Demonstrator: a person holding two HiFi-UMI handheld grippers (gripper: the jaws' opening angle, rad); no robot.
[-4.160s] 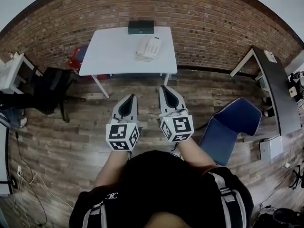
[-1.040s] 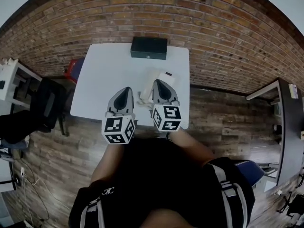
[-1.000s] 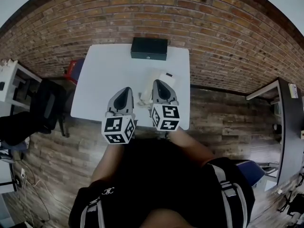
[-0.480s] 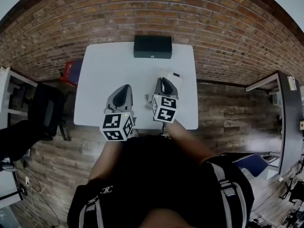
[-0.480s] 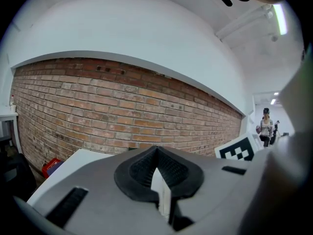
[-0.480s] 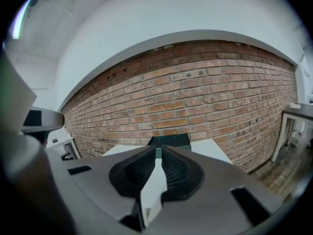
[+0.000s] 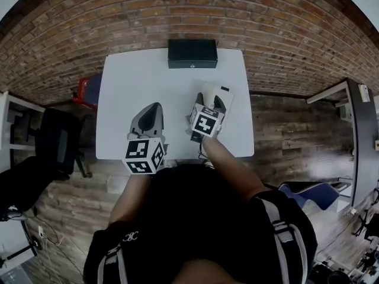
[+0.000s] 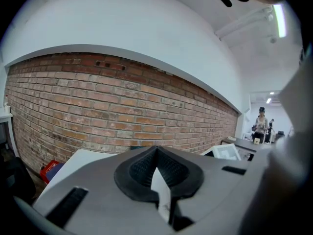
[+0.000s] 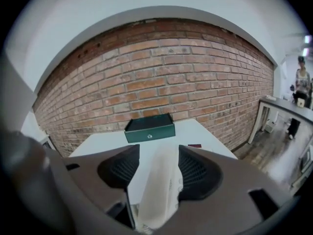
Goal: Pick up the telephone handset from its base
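A white telephone [image 7: 222, 94] sits near the right edge of the white table [image 7: 130, 81]. Its handset [image 9: 161, 185] lies lengthwise on the base. My right gripper [image 7: 212, 100] is tipped down over the phone, and its jaws are opening with the handset between them. In the right gripper view the gripper [image 9: 159, 152] straddles the handset, with a gap at the left pad. My left gripper [image 7: 153, 107] hovers over the table to the left of the phone. In its own view the left gripper [image 8: 157, 149] has its jaws together and holds nothing.
A dark green box [image 7: 192, 53] stands at the table's far edge against the brick wall, seen as the box [image 9: 149, 128] straight ahead. A small dark tag [image 9: 194, 145] lies by the phone. A black chair [image 7: 56, 144] stands left, a blue chair [image 7: 308, 191] and dark desk [image 7: 358, 123] right.
The person has walked up to the table. The right gripper has dipped onto the phone and its jaws have spread around the handset. The left gripper has moved forward over the tabletop.
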